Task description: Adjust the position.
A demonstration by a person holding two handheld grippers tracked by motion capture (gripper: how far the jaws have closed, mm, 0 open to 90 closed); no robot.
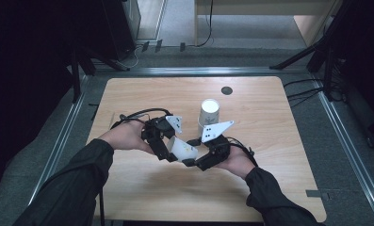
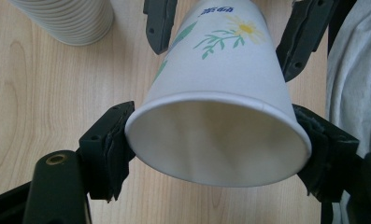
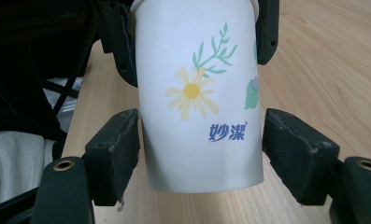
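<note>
A white paper cup (image 1: 183,149) printed with a daisy and blue lettering lies on its side in the air between both grippers, just above the table. My left gripper (image 1: 174,149) is shut on its rim, with the pads (image 2: 115,140) pressing on either side of the open mouth (image 2: 218,144). From the opposite side, my right gripper (image 1: 191,151) straddles the cup's base end (image 3: 199,149). Its pads (image 3: 120,149) stand right at the wall without denting it.
A stack of upside-down paper cups (image 1: 209,113) stands on the wooden table (image 1: 269,117) just behind the grippers and appears as ribbed rims (image 2: 71,21) in the left gripper view. A dark round cap (image 1: 226,90) sits near the table's far edge.
</note>
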